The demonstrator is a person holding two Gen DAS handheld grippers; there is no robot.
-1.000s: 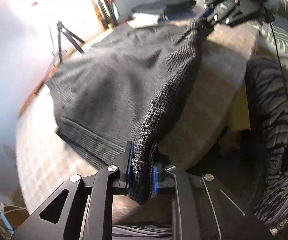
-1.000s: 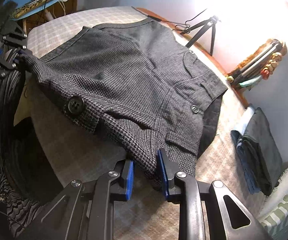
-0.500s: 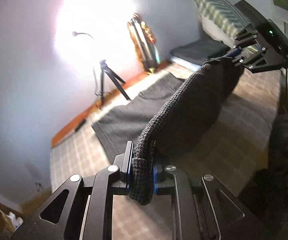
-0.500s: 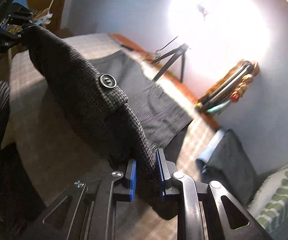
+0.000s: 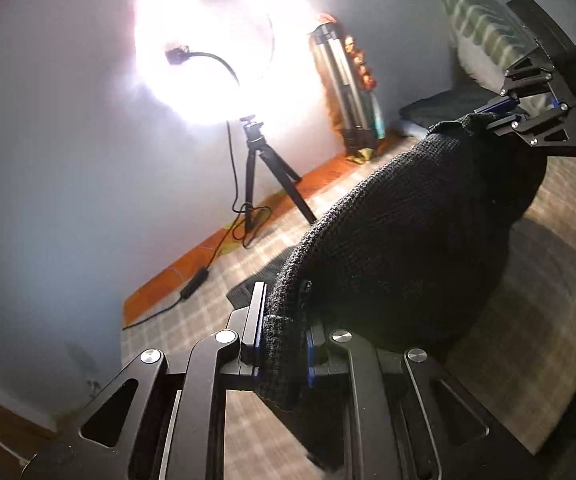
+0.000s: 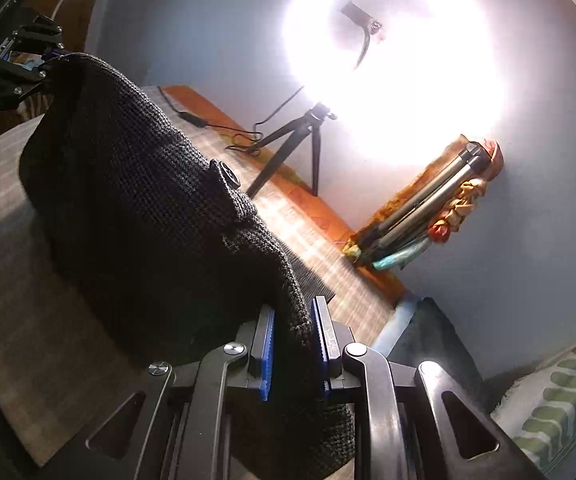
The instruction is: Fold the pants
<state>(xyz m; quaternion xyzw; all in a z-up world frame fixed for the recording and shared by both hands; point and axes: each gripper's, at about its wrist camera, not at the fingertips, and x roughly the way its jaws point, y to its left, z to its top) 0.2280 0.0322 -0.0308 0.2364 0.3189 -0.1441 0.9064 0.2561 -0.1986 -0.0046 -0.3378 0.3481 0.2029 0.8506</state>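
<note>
Now that both hands have gone up and forward, the waistband edge that sat on the bed a second ago is in the air, so the fold-over looks underway, with the top half being carried toward the far end. The left gripper [image 5: 282, 354] is clamped tight on one corner of the pants [image 5: 408, 248], blue pads squeezing the fabric. The right gripper [image 6: 294, 354] has just pinched the last bit closed on the other corner, cloth bunched between its pads.

The pants are dark, coarse houndstooth-ish weave, stretched in a sagging hump between the two grippers, with a button [image 6: 228, 172] showing near the middle. The lower part trails on the checked bedspread [image 5: 192, 320] below. A ring light [image 5: 204, 48] blows out the background.
</note>
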